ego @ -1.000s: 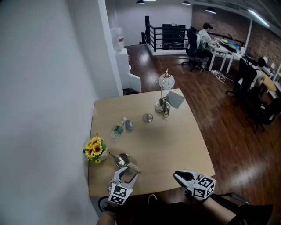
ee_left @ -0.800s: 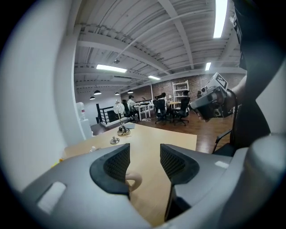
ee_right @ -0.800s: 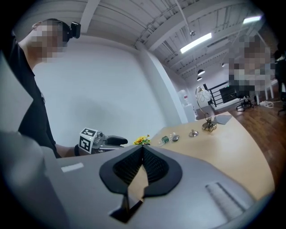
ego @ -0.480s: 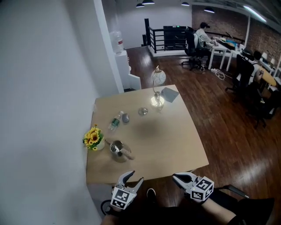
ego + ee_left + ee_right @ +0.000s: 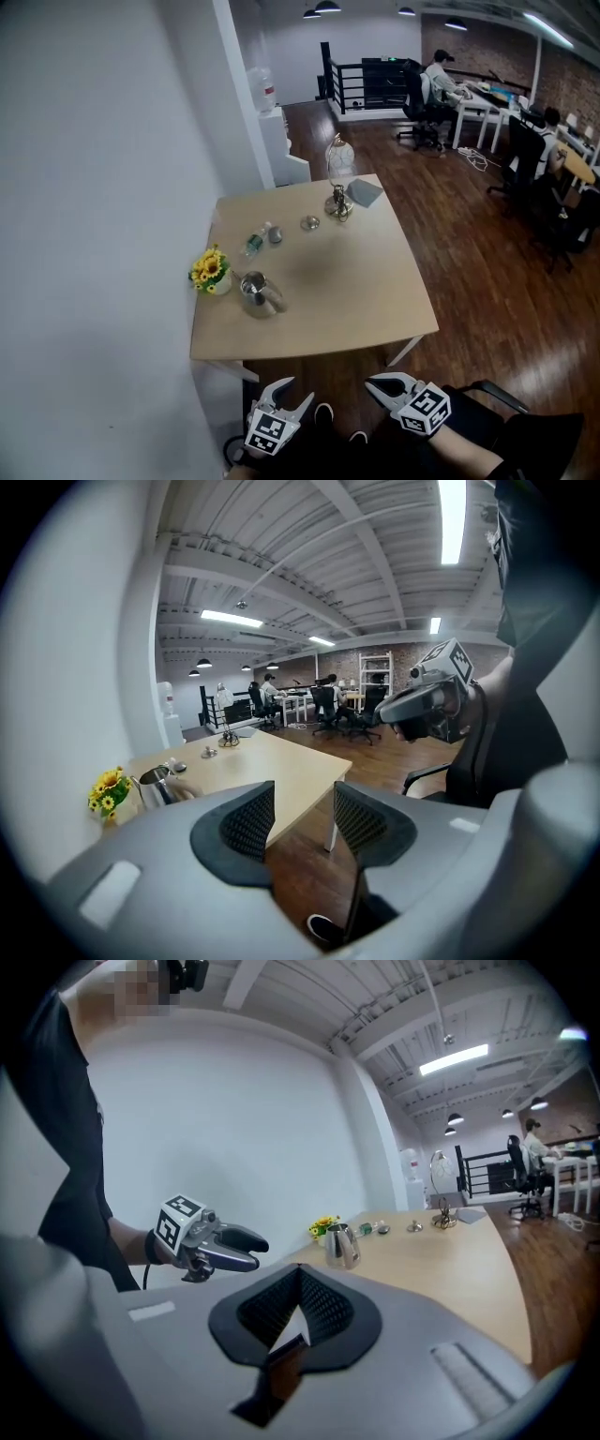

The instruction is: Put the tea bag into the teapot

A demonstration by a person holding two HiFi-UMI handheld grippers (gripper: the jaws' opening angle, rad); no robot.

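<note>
A steel teapot (image 5: 255,289) with a pale handle stands near the left edge of the wooden table (image 5: 347,291); it also shows in the left gripper view (image 5: 157,785) and the right gripper view (image 5: 339,1244). I cannot make out a tea bag anywhere. Both grippers hang well short of the table's front edge, over the floor. My left gripper (image 5: 292,394) has its jaws apart and closing, with nothing between them (image 5: 303,799). My right gripper (image 5: 380,382) is shut, its pads meeting at the tips and holding nothing (image 5: 300,1274).
Yellow flowers (image 5: 210,270) sit left of the teapot. Behind it lie a plastic bottle (image 5: 253,244), a small grey object (image 5: 275,234) and a small metal lid (image 5: 309,223). A metal ornament (image 5: 337,202) and a grey card (image 5: 366,192) sit at the far edge. The white wall (image 5: 103,234) runs along the left.
The view has drawn back from the table. The left gripper, earlier right by the teapot, and the right gripper now hang below the front edge, apart from everything on the table.
</note>
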